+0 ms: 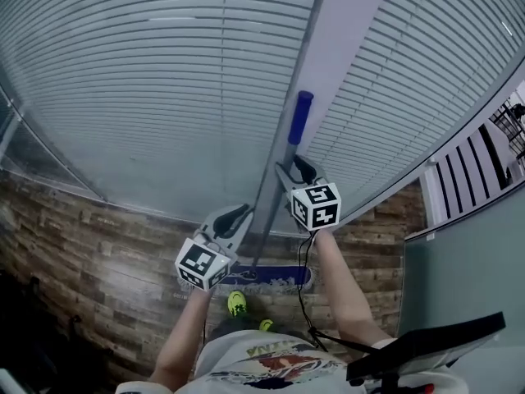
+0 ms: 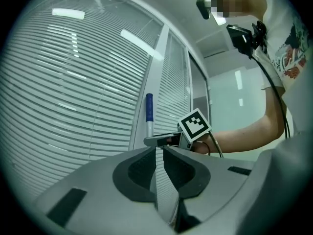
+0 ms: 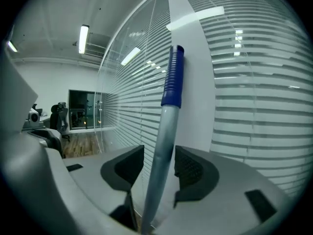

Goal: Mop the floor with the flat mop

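Pole point(image 1: 273, 183) silver-grey, its grip point(image 1: 300, 117) blue; mop head point(image 1: 275, 277) blue with a pale fringe. Floor point(image 1: 90, 261) — brown plank pattern. Blinds point(image 1: 148, 80) striped white-grey. Left gripper point(image 1: 243, 213) and right gripper point(image 1: 297, 168) grey, pads point(image 3: 188, 169) black, cubes point(image 1: 316, 206) black-and-white squares. Shoe point(image 1: 236, 303) — neon yellow.

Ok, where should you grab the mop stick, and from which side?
On the grey pole just under its blue grip, from the room side: it stands nearly upright by the window post, so only the front is free. The right gripper's open jaws straddle it.
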The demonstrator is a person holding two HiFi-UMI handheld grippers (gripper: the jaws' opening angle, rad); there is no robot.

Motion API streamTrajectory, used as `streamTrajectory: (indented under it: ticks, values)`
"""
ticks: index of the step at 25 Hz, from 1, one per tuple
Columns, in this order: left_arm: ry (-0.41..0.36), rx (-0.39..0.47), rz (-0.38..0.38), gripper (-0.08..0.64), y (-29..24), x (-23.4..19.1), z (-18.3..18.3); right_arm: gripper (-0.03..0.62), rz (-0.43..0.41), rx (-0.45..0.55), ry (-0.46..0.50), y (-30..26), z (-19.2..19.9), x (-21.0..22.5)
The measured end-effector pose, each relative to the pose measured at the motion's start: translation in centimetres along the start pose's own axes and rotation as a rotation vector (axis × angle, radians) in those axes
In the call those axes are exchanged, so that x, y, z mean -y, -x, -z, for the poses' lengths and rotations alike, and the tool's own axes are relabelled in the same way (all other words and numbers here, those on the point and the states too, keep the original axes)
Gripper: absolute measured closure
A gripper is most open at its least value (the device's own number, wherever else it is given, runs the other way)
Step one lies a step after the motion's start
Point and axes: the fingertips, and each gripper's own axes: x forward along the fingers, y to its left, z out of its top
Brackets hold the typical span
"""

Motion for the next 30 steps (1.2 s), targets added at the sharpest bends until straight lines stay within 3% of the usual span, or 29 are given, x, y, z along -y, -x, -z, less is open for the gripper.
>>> streamTrajectory:
  ticks: [4, 11, 16, 21, 30]
  values:
    - [-0.001, 0.002, 0.008, 0.537, -1.5, -1.8, -0.7, 0.434, 0.034, -0.006, 0.016, -1.9, 0.2, 1.7]
    - [-0.067, 0.049, 0.051, 0.533, -1.6, -2.0, -3.6, 0.454, -0.011, 0.060, 0.003, 0.2, 0.0, -0.8]
    - [-0.108, 0.096, 0.121, 0.384, -2.3, -1.0, -6.3, 0.456, -0.059, 0.088, 0.008, 1.8, -0.1, -3.5]
    - [-0.204, 0.130, 0.152, 0.364, -3.7, 2.7, -9.7, 0.459, -0.113, 0.108, -0.006, 5.7, 0.1, -5.1]
    - [-0.339, 0.168, 0.185, 0.351, -2.8, 14.2, -15.3, 0.466, -0.215, 0.155, 0.002, 17.6, 1.5, -10.1]
